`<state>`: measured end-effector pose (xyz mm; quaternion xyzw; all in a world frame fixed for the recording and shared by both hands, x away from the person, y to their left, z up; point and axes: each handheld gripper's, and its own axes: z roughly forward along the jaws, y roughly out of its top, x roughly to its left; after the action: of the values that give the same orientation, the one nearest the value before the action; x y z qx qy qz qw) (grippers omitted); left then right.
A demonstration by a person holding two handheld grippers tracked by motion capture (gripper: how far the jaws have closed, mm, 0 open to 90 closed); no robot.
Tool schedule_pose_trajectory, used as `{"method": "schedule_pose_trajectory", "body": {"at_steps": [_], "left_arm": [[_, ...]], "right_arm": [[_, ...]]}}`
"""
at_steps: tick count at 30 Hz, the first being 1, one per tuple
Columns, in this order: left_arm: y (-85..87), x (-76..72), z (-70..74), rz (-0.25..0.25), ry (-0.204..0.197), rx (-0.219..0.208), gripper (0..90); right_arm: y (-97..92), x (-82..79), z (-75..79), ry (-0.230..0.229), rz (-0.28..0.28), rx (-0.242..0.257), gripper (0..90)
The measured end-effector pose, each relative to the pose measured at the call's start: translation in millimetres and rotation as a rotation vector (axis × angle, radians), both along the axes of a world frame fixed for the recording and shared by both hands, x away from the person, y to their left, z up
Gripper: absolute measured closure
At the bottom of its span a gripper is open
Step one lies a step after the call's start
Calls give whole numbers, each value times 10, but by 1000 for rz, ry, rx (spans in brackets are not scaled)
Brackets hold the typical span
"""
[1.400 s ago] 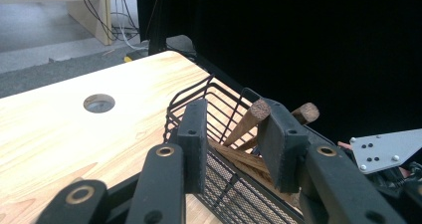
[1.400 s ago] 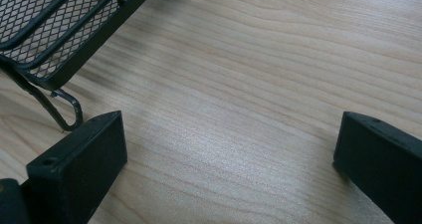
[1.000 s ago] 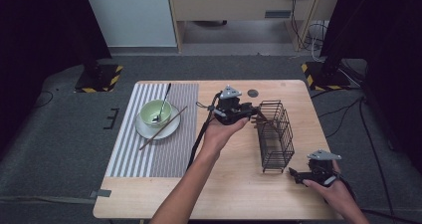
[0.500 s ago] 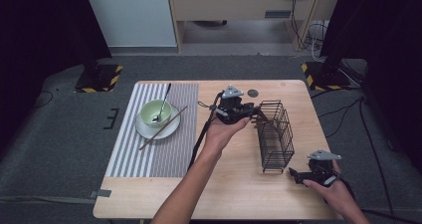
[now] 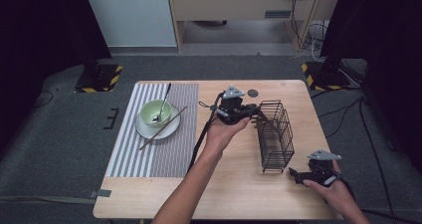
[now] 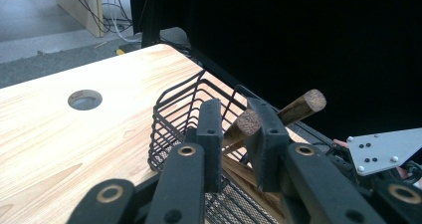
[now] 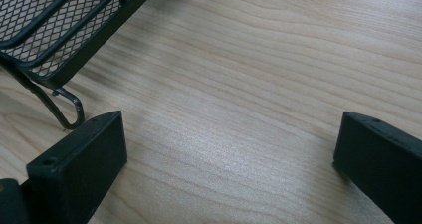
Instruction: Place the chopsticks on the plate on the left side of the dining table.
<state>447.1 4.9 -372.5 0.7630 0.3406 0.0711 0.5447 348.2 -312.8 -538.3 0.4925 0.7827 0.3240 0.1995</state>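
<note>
the left gripper point(image 6: 239, 134) is hovering over the far end of the black wire mesh basket point(image 5: 276, 134), its jaws just having been closing around a brown wooden stick point(image 6: 244, 127); whether the pads are pressing on it is hard to make out; a second wooden stick point(image 6: 303, 107) is leaning beside it, both lower ends hidden in the basket; the right gripper point(image 7: 229, 149) is resting on the light wooden table point(image 5: 239, 184) just beside the basket's near corner, jaws gaping wide with nothing between them.
</note>
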Motion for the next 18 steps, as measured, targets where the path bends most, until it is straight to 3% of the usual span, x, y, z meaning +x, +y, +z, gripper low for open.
{"method": "schedule_pose_trajectory", "body": {"at_steps": [11,18], "left_arm": [[-13,-14,2,19,-27,21,818],[-13,-11,2,33,-26,12,821]], "right_arm": [[0,0,0,0,0,0,4],[0,0,0,0,0,0,4]]}}
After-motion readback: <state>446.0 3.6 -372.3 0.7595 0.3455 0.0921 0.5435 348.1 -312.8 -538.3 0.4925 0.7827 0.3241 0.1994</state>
